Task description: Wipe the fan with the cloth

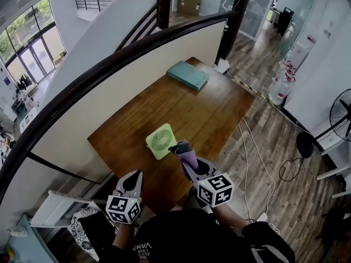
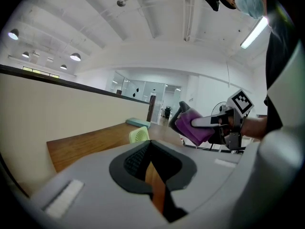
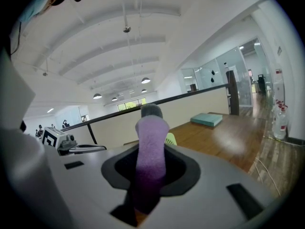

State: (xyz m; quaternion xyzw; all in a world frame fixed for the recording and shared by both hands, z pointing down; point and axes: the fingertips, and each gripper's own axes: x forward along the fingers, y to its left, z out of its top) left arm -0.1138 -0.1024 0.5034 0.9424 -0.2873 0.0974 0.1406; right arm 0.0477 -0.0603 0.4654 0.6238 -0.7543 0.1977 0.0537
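Where the wooden counter (image 1: 225, 111) runs along a cream partition wall (image 1: 126, 84) capped with a dark rail, a small pale-green fan (image 1: 161, 141) stands upright near the counter's front edge, its grille facing the person.

Cloth (image 1: 189, 159): purple, folded, pinched between the jaws of the right gripper (image 1: 181, 147); it fills the gap along the jaws' length in the right gripper view; the gripper's tip sits just beside the fan's right edge; whether it touches cannot be told.

Left gripper (image 1: 134, 177): held low and near the counter's front edge, left of the fan and apart from it; jaws drawn close, with only a thin slit between them showing brown wood; nothing held.

Teal box (image 1: 187, 74): flat, at the far end of the counter, well apart from the fan; nothing lies on the bare wood between the two.

Surroundings off the counter: plank floor (image 1: 263, 171) to the right; white cables (image 1: 248, 147) trailing across it; a black pedestal fan (image 1: 343, 114) at the right margin; water bottles (image 1: 282, 84) grouped by the far wall; a white slatted rack (image 1: 55, 210) below the counter's left corner.

Obstruction: the right gripper and cloth cover the fan's lower right corner in the head view; in the right gripper view the cloth hides all but a green sliver of the fan.
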